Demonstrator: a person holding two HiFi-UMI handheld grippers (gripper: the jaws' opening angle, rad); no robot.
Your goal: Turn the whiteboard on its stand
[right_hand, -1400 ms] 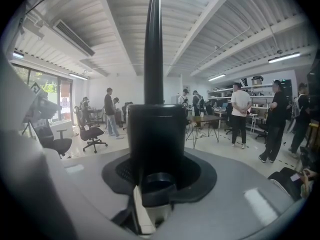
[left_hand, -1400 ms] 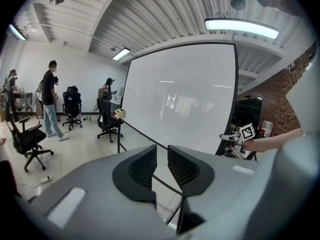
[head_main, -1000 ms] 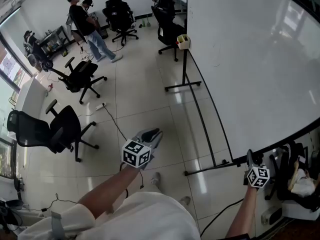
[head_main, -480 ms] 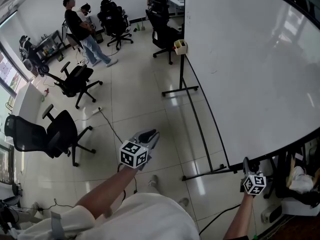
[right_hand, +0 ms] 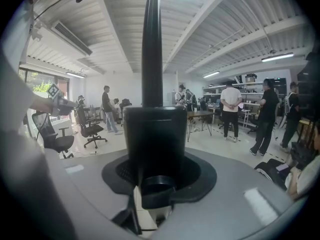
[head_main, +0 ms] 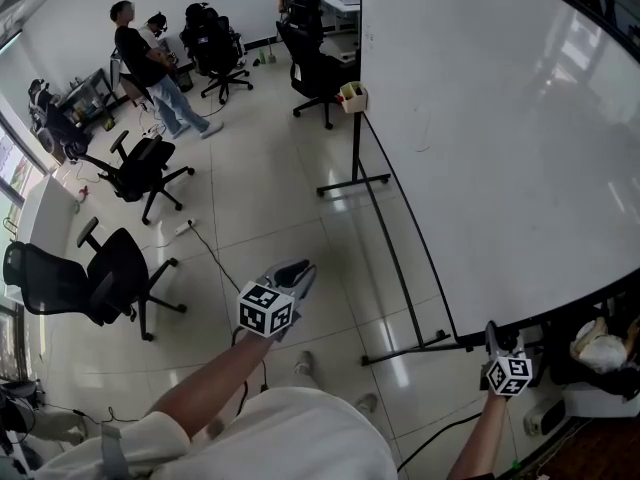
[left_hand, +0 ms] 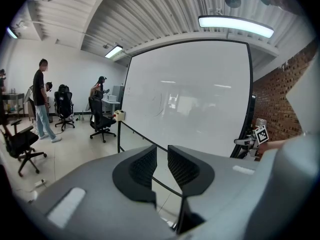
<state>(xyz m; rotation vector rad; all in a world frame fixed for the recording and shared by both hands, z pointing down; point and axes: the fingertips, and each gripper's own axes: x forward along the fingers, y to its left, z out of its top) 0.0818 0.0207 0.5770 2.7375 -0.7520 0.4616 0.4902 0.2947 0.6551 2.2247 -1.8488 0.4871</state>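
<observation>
- Along the floor's left edge: a black office chair (head_main: 100, 268), with a 2nd chair (head_main: 140, 168) beyond it, both well apart from the board.
- Towards the floor's far left corner: a person (head_main: 140, 63) in a dark top, standing near more chairs.
- By the floor's near edge, left of middle: the left gripper (head_main: 298, 271) on an outstretched arm, aimed towards the board. Fingers (left_hand: 142, 166) released, a narrow slit apart, with nothing held; only floor and a black rail seen through the gap.
- Over the floor's right side: the whiteboard (head_main: 500, 138), large, white and blank. Upright on its black stand (head_main: 355, 183), running from the far edge to the near right corner.
- At the board's far lower corner: a small pale box (head_main: 352, 96).
- At the board's near lower corner: the right gripper (head_main: 495, 338), fingers clenched round the black frame post (right_hand: 151, 59) on the board's edge. Post upright, filling the gap between both pads.
- Past that post, in the right gripper view: several people standing by tables.
</observation>
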